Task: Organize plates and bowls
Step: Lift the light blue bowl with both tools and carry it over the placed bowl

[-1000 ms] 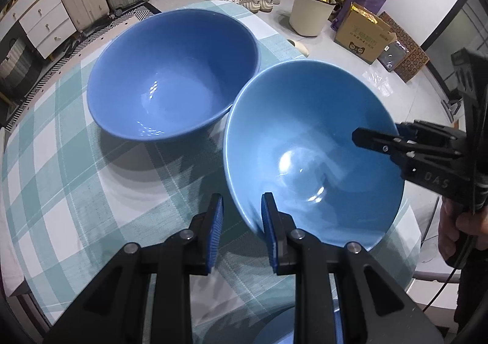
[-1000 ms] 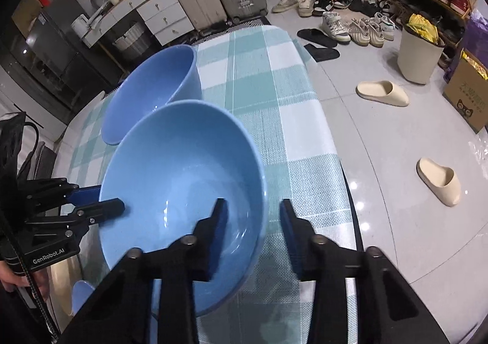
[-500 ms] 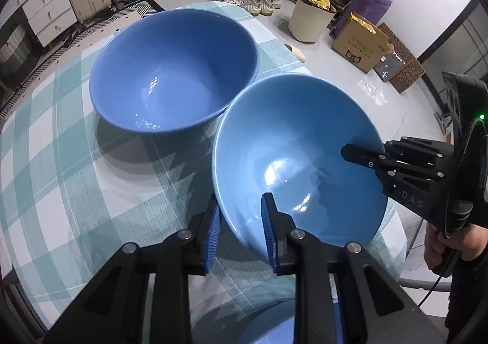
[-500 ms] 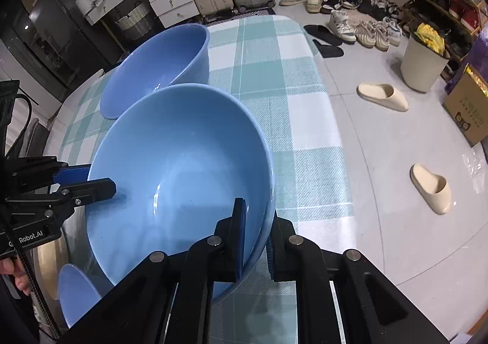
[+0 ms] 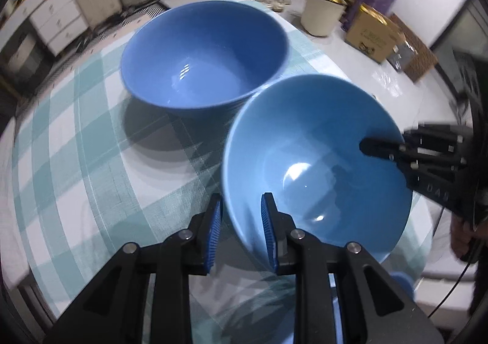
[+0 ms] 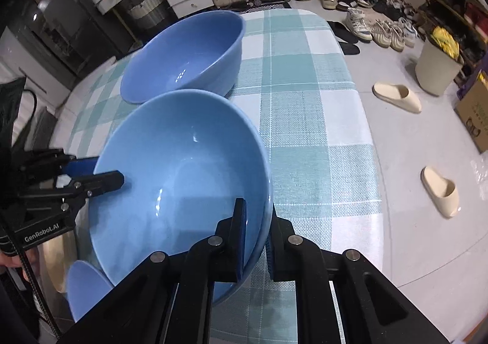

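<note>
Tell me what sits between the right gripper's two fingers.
The rim of the lighter blue bowl: the right gripper is shut on it, one finger inside the bowl and one outside. The right wrist view shows this plainly.

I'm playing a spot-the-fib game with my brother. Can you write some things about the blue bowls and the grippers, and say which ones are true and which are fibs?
1. Both grippers hold the same light blue bowl. True: the right gripper is shut on its rim at one side and the left gripper straddles its rim at the other.
2. The darker blue bowl is stacked inside the light one. False: it sits apart, behind it on the checked tablecloth.
3. The light blue bowl has soup in it. False: it is empty.
4. The light blue bowl is tilted. True.
5. Shoes lie on the floor beyond the table. True: sneakers and slippers are there.
</note>
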Demonstrator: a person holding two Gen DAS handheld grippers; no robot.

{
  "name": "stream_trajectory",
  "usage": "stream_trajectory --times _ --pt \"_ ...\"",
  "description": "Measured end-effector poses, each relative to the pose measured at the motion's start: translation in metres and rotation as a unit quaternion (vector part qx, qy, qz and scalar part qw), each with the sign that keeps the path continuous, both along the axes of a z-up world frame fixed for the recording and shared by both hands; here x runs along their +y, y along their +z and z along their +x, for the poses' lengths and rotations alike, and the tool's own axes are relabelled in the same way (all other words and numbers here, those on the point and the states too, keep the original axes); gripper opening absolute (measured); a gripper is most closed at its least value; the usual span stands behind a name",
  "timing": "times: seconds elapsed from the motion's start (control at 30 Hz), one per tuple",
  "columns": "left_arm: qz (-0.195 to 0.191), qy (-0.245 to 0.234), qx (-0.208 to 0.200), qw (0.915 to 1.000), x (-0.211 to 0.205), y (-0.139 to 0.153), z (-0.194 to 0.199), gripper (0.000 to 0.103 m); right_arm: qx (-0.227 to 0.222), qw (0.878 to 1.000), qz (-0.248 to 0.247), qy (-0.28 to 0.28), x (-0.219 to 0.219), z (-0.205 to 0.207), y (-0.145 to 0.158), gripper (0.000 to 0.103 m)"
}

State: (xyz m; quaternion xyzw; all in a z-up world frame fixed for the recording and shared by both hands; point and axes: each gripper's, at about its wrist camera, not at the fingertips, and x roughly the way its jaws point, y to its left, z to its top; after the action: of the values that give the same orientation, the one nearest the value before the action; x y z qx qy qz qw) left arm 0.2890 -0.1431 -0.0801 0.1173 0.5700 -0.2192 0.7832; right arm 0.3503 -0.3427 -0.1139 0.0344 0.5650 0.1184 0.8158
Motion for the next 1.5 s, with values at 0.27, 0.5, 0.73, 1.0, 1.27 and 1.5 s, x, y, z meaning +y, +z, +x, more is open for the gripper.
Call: stream_trajectory --times 0.27,0.5,0.73,1.0,1.27,1.5 --pt "0.015 -0.007 -0.006 0.9998 0.003 -0.005 0.0 0.024 -0.001 1.0 -0.018 0.018 0.004 -0.002 0.0 0.011" --pt "-0.009 -0.011 0.027 0.9995 0.005 -0.008 0.0 0.013 0.001 0.999 -0.032 0.025 0.007 -0.002 0.001 0.011" --pt "-0.008 -0.004 0.043 0.999 0.006 -0.007 0.003 0.012 0.007 0.999 -0.033 0.023 0.007 -0.003 0.003 0.011" --pt "-0.012 0.002 0.055 0.9984 0.007 -0.002 0.002 0.012 0.016 0.999 -0.027 0.019 0.006 -0.003 0.007 0.01" --pt "-0.016 0.005 0.043 0.9989 0.011 0.013 -0.003 0.011 0.018 1.0 -0.011 0.008 0.005 -0.004 0.015 0.009" --pt "-0.014 0.001 0.027 0.9995 0.012 0.026 -0.008 0.012 0.012 1.0 -0.004 0.007 0.003 -0.007 0.028 0.009"
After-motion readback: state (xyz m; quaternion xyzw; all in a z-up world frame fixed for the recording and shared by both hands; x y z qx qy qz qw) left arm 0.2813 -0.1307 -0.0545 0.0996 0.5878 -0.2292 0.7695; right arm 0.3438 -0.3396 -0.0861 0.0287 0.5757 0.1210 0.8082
